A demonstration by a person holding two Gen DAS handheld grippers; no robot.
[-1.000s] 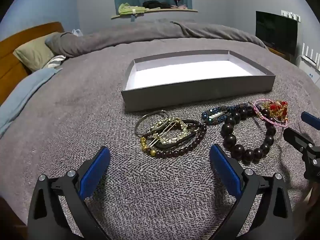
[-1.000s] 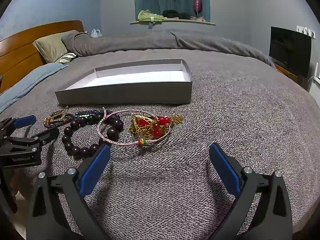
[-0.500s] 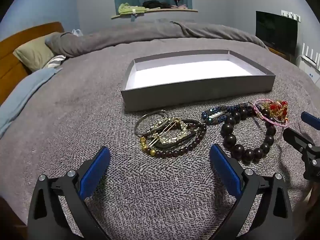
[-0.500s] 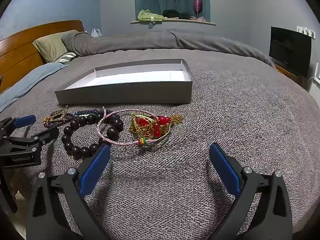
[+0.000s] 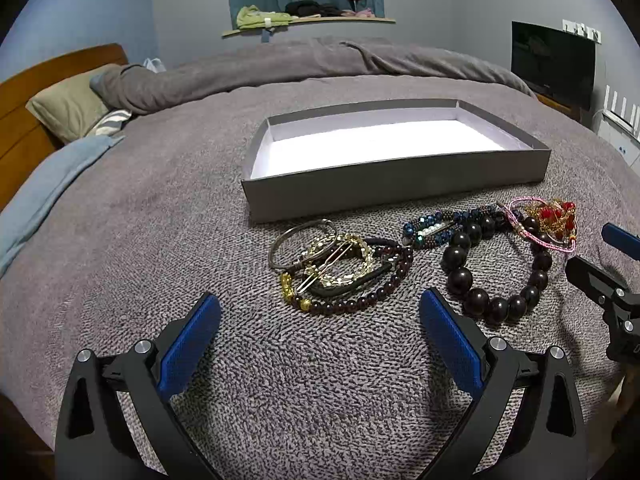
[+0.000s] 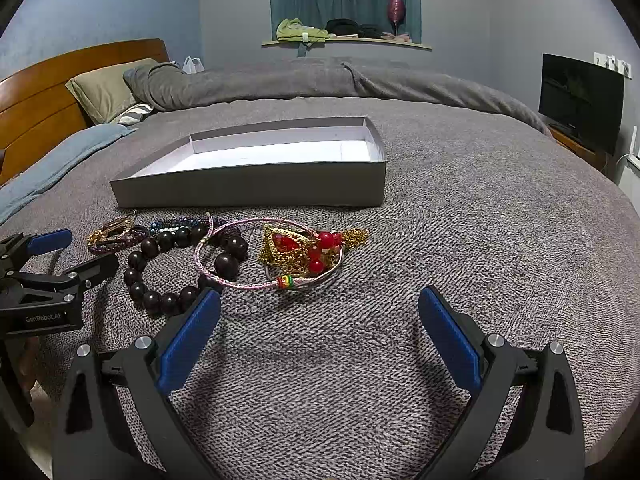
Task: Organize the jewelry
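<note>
Glossy dark beads (image 5: 496, 276), nubbly grey blanket (image 5: 160, 240)

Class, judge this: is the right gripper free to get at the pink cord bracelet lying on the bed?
Probably yes: the right gripper is open, the pink cord bracelet lies just ahead of its fingers, with only blanket between.
</note>
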